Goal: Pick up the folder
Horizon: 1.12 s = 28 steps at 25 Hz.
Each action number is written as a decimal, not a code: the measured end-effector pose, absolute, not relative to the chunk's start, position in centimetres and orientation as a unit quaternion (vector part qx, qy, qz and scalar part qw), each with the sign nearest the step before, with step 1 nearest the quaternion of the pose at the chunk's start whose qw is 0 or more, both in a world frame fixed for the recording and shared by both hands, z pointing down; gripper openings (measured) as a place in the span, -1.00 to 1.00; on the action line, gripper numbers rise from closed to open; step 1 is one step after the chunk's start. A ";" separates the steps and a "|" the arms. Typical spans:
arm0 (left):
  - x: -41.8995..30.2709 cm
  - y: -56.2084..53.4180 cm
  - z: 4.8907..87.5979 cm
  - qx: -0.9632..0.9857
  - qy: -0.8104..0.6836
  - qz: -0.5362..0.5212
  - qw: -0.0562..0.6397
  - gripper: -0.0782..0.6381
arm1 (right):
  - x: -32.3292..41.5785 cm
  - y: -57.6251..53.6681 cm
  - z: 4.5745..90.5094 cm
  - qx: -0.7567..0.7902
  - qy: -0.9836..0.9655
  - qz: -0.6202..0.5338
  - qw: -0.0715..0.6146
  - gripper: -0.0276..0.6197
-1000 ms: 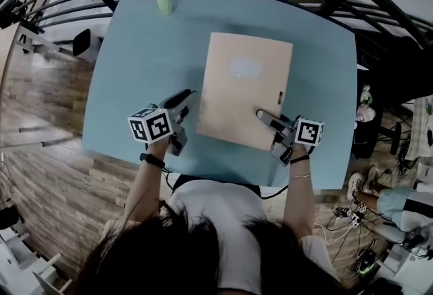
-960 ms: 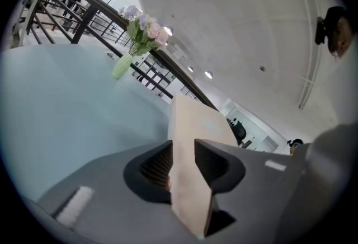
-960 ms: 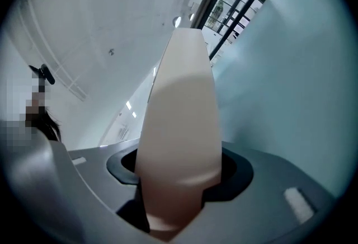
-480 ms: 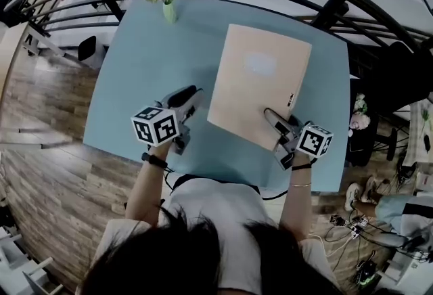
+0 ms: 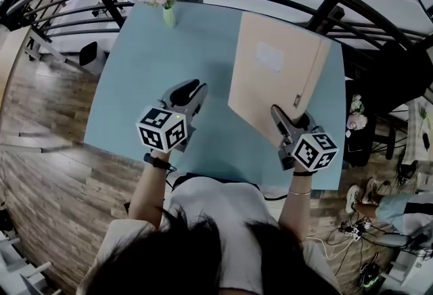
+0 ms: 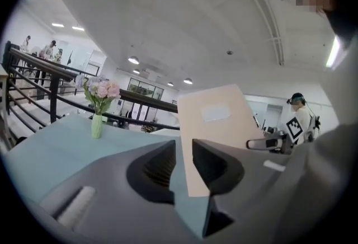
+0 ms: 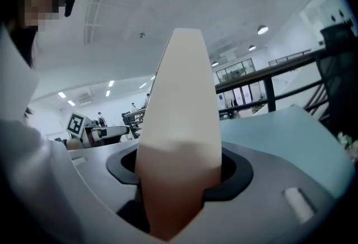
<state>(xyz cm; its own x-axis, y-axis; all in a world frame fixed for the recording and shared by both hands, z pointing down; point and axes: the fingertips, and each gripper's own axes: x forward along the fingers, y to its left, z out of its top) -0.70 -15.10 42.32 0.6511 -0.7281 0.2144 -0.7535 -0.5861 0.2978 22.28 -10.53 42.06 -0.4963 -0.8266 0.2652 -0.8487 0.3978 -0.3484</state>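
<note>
- Your right gripper (image 5: 283, 121) clamps the folder (image 5: 274, 74), tilted up above the table (image 5: 145, 63); the pickup looks nearly done.
- Your left gripper (image 5: 190, 92), its jaws just narrowed, holds nothing; only steadying remains.

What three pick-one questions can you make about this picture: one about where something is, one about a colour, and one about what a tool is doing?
1. Where does the vase of flowers stand on the table?
A. at its far left corner
B. in its middle
C. at its near right corner

2. What colour is the table top?
A. red
B. light blue
C. black

3. What is the right tool doing?
A. hanging empty
B. lying flat on the table
C. gripping the folder

Answers:
1 A: the head view shows the vase at the far left corner.
2 B: the bare top is light blue all over.
3 C: the right gripper view shows the folder's edge clamped between the tool's jaws.
</note>
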 end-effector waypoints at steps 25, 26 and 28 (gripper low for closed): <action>-1.0 -15.9 39.8 0.882 -0.461 0.093 0.022 -0.62 | 24.0 -10.2 36.9 0.649 -0.750 -0.006 0.126 -0.09; -1.1 -15.9 39.9 0.881 -0.462 0.095 0.021 -0.62 | 24.0 -10.2 37.0 0.649 -0.751 -0.004 0.125 -0.09; -1.3 -15.8 40.1 0.880 -0.465 0.097 0.022 -0.62 | 24.0 -10.3 37.2 0.649 -0.751 0.000 0.121 -0.09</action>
<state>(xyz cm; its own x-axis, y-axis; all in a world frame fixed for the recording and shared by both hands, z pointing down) -1.31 -15.85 40.14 0.5490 -0.8136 0.1917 -0.8223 -0.5668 -0.0507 23.96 -10.26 37.21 -0.1283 -0.9749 0.1822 -0.9749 0.1577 0.1573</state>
